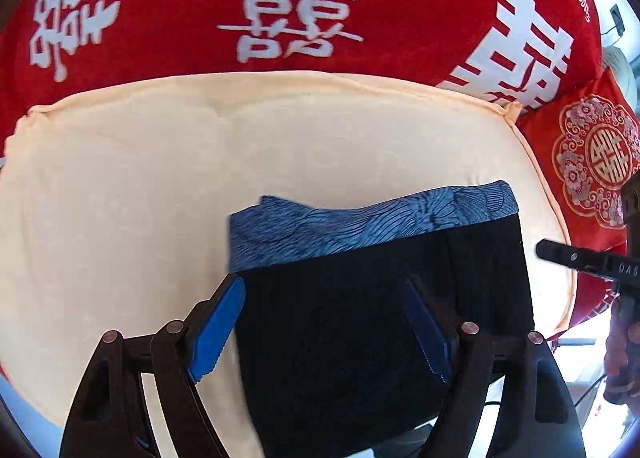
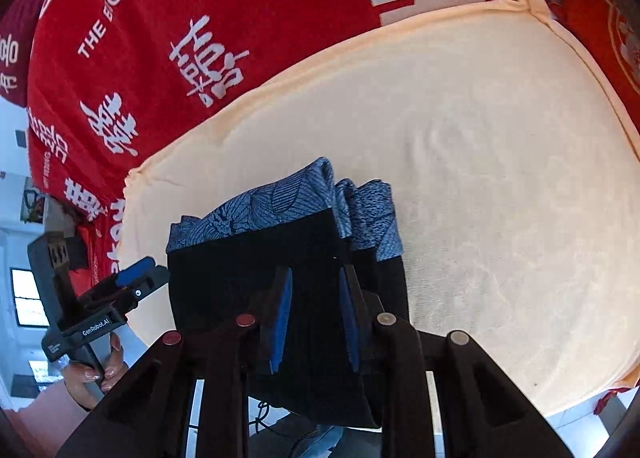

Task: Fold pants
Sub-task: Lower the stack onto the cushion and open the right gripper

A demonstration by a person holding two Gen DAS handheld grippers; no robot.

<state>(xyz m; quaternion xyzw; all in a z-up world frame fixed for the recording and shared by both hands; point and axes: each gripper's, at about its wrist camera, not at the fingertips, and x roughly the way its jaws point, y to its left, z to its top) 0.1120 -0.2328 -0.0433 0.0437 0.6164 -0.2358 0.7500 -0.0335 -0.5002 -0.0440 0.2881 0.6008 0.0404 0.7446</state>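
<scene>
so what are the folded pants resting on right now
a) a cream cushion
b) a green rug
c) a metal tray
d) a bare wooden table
a, the dark pants with the blue patterned band lie on a cream cushion, which has a red blanket with white characters behind it.

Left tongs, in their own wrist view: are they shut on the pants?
No, the left tongs stand wide open, their blue pads far apart over the black pants, gripping nothing.
</scene>
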